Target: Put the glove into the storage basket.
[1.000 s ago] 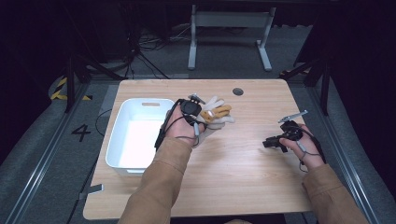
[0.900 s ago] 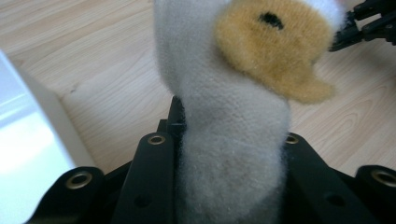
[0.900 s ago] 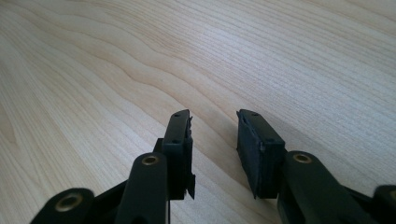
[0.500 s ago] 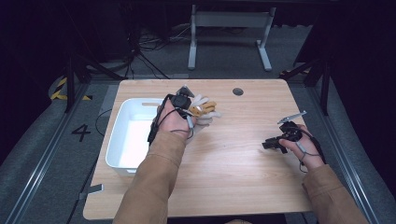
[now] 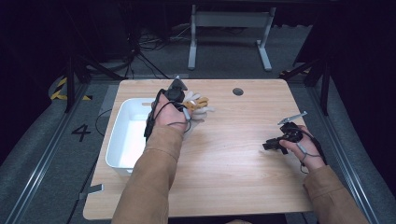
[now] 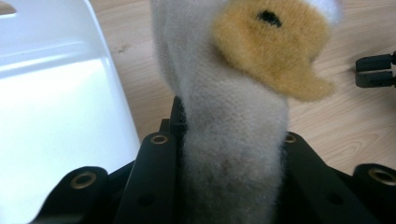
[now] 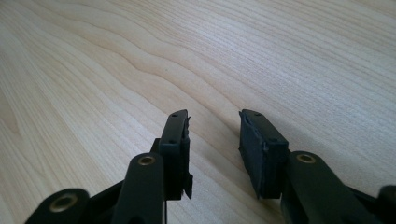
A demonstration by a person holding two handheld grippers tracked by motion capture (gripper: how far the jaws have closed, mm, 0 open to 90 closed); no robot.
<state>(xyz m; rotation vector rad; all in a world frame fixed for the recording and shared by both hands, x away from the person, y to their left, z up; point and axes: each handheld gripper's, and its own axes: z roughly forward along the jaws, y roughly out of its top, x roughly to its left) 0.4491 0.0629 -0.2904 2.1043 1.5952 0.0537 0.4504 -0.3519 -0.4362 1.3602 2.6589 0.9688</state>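
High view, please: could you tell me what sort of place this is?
Probably a lab or recording studio: a lone wooden table on grey floor, dark surroundings, hazard-striped tape, cables, and a floor number 4.

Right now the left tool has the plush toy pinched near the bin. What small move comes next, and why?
Probably carry the plush toy a little further left, until it hangs over the white bin, then release. The left tool grips its pale body just beside the bin's right rim, over bare table. The right tool rests open and apart, so it need not move.
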